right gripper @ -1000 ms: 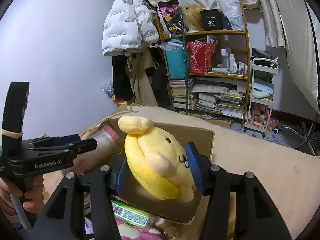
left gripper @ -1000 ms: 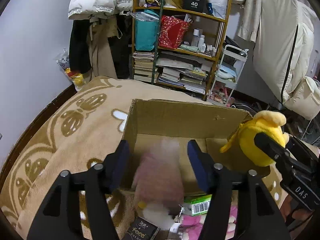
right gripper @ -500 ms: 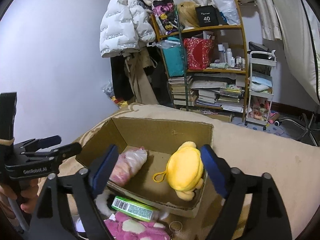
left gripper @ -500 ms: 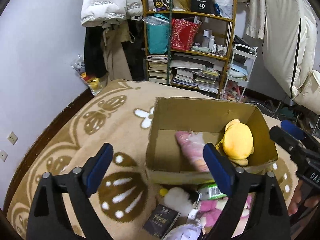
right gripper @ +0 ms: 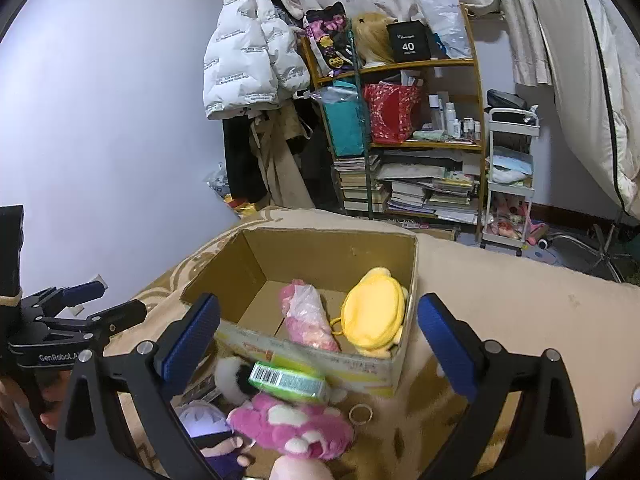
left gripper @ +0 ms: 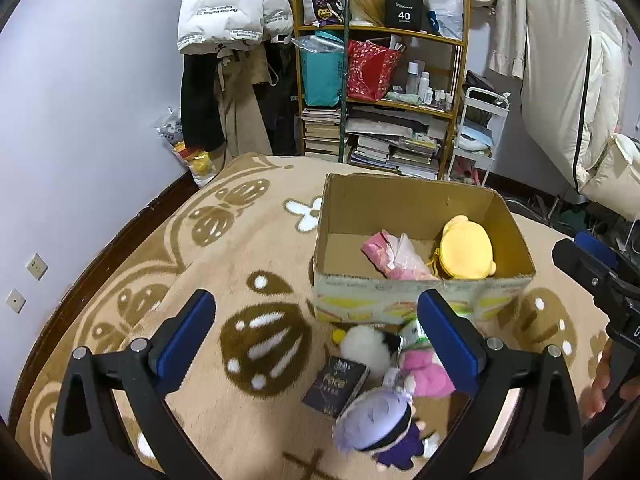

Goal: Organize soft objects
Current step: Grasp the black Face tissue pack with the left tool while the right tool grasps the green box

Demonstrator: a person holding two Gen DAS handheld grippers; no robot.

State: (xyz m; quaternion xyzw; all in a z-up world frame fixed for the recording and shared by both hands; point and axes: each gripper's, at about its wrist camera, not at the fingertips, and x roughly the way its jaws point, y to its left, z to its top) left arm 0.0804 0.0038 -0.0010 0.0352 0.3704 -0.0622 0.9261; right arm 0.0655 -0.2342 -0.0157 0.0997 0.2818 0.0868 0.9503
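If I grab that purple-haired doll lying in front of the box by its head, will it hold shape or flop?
The purple-haired doll looks plush, so its head probably squashes and the small body dangles. It lies partly against the pink plush, which may get nudged. Probably light.

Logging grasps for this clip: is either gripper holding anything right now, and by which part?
Nothing is held. The left gripper and right gripper are both open and empty; the yellow plush lies in the cardboard box.
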